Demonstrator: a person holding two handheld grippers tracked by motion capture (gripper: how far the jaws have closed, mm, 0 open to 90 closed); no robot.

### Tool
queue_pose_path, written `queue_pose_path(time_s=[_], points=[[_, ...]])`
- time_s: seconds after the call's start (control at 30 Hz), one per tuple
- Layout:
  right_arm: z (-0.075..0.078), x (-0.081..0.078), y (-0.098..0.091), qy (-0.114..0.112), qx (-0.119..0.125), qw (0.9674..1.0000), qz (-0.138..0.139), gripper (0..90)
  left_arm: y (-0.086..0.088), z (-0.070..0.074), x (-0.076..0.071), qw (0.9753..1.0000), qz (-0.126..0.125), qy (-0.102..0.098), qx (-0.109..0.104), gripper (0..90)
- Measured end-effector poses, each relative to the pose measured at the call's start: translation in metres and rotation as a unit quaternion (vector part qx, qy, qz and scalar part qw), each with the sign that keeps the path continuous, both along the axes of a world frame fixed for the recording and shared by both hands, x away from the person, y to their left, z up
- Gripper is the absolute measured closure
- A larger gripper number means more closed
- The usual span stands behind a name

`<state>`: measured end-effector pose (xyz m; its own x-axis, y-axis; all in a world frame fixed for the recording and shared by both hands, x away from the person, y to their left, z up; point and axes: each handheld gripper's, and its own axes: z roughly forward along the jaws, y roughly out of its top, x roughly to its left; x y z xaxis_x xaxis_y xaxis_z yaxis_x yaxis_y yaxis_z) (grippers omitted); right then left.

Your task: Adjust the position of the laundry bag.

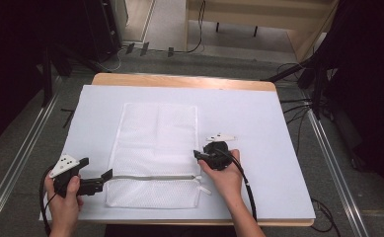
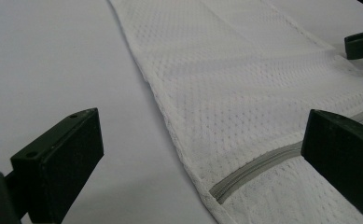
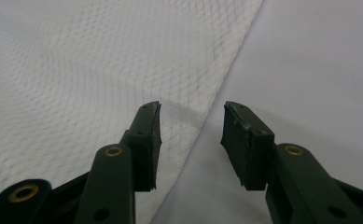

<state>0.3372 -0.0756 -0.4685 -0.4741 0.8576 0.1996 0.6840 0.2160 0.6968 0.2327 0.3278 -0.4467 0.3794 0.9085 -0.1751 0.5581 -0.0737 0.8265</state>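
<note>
- Lying flat on the white table cover (image 1: pixel 258 123), the white mesh bag (image 1: pixel 155 148) has its grey zipper (image 1: pixel 152 177) running across near the person's edge.
- The left gripper (image 1: pixel 103 177) points level at the zipper's left end, jaws wide open astride the bag's corner.
- The right gripper (image 1: pixel 199 155) tilts down at the bag's right edge, jaws apart, gripping nothing.
- The left gripper view shows the zipper (image 2: pixel 258 163) teeth up close; the right gripper view shows the mesh edge (image 3: pixel 216 88) between its jaws.
- No writing is readable.
</note>
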Motion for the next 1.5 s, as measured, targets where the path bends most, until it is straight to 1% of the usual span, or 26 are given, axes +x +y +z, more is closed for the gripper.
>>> queue_pose_path(time_s=[0.07, 0.1, 0.13, 0.17, 0.2, 0.23, 0.27, 0.33, 0.37, 0.4, 0.47, 0.5, 0.57, 0.67, 0.73, 0.97, 1.1, 1.27, 1.33, 1.47, 1.5], points=[[-0.004, 0.0, 0.004, 0.006, 0.0, 0.9999, -0.008, 55.5, 0.001, 0.0, 0.0, 1.0, 0.002, 0.0, 0.0, 0.0], [-0.005, -0.001, 0.007, 0.0, -0.005, 0.9999, -0.014, 56.0, 0.001, 0.0, 0.0, 1.0, 0.002, -0.001, -0.001, 0.0], [-0.005, -0.003, 0.011, -0.007, -0.016, 0.9997, -0.02, 56.3, 0.001, 0.0, 0.0, 1.0, 0.003, -0.001, -0.002, 0.0], [-0.006, -0.006, 0.015, -0.018, -0.032, 0.9991, -0.024, 56.8, 0.001, 0.0, 0.0, 1.0, 0.003, -0.001, -0.002, 0.0], [-0.007, -0.009, 0.02, -0.032, -0.051, 0.9978, -0.029, 58.4, 0.001, 0.0, 0.0, 1.0, 0.004, 0.0, -0.001, 0.0], [-0.007, -0.011, 0.024, -0.042, -0.07, 0.9963, -0.029, 64.9, 0.0, 0.0, 0.0, 1.0, 0.003, 0.0, -0.001, 0.0], [-0.007, -0.014, 0.027, -0.043, -0.067, 0.9965, -0.024, 72.8, 0.0, 0.0, 0.001, 1.0, 0.003, -0.001, -0.002, 0.0], [-0.007, -0.018, 0.032, -0.05, -0.078, 0.9956, -0.018, 81.1, -0.002, 0.0, 0.001, 1.0, 0.003, 0.002, 0.001, 0.0], [-0.007, -0.018, 0.034, -0.054, -0.08, 0.9953, -0.011, 85.7, -0.002, 0.0, 0.001, 1.0, 0.002, 0.003, 0.001, 0.0], [-0.007, -0.018, 0.035, -0.054, -0.085, 0.9948, -0.012, 88.3, -0.003, -0.001, 0.001, 1.0, 0.001, 0.004, 0.001, 0.0], [-0.006, -0.016, 0.034, -0.049, -0.081, 0.9955, -0.011, 90.0, -0.004, -0.001, 0.001, 1.0, -0.002, 0.005, 0.004, 0.0], [-0.006, -0.015, 0.032, -0.045, -0.075, 0.9961, -0.007, 90.0, -0.004, -0.001, 0.001, 1.0, -0.003, 0.005, 0.005, 0.0], [-0.005, -0.012, 0.026, -0.033, -0.057, 0.9978, -0.002, 90.0, -0.005, -0.002, 0.001, 1.0, -0.004, 0.005, 0.005, 0.0], [-0.004, -0.009, 0.015, -0.028, -0.054, 0.9981, -0.007, 90.0, -0.005, -0.003, 0.002, 0.9999, -0.007, 0.009, 0.003, 0.0], [-0.004, -0.008, 0.007, -0.029, -0.054, 0.9981, -0.009, 90.0, -0.006, -0.003, 0.002, 0.9999, -0.008, 0.009, 0.001, 0.0], [0.002, -0.008, -0.021, -0.029, -0.047, 0.9984, -0.014, 90.0, -0.009, -0.003, 0.002, 0.9998, -0.014, 0.012, 0.004, 0.0], [0.007, -0.009, -0.037, -0.034, -0.049, 0.998, -0.02, 90.0, -0.012, -0.004, 0.002, 0.9997, -0.018, 0.014, 0.007, 0.0], [0.009, -0.005, -0.054, -0.037, -0.056, 0.9972, -0.034, 90.0, -0.015, -0.004, 0.002, 0.9996, -0.021, 0.015, 0.011, 0.0], [0.008, -0.003, -0.057, -0.036, -0.057, 0.9969, -0.04, 90.0, -0.016, -0.004, 0.002, 0.9995, -0.022, 0.016, 0.012, 0.0], [0.005, 0.0, -0.059, -0.037, -0.064, 0.9964, -0.041, 89.9, -0.015, -0.005, 0.002, 0.9996, -0.022, 0.016, 0.01, 0.0], [0.005, 0.0, -0.06, -0.041, -0.063, 0.9962, -0.044, 86.8, -0.015, -0.005, 0.003, 0.9996, -0.023, 0.017, 0.009, 0.0]])
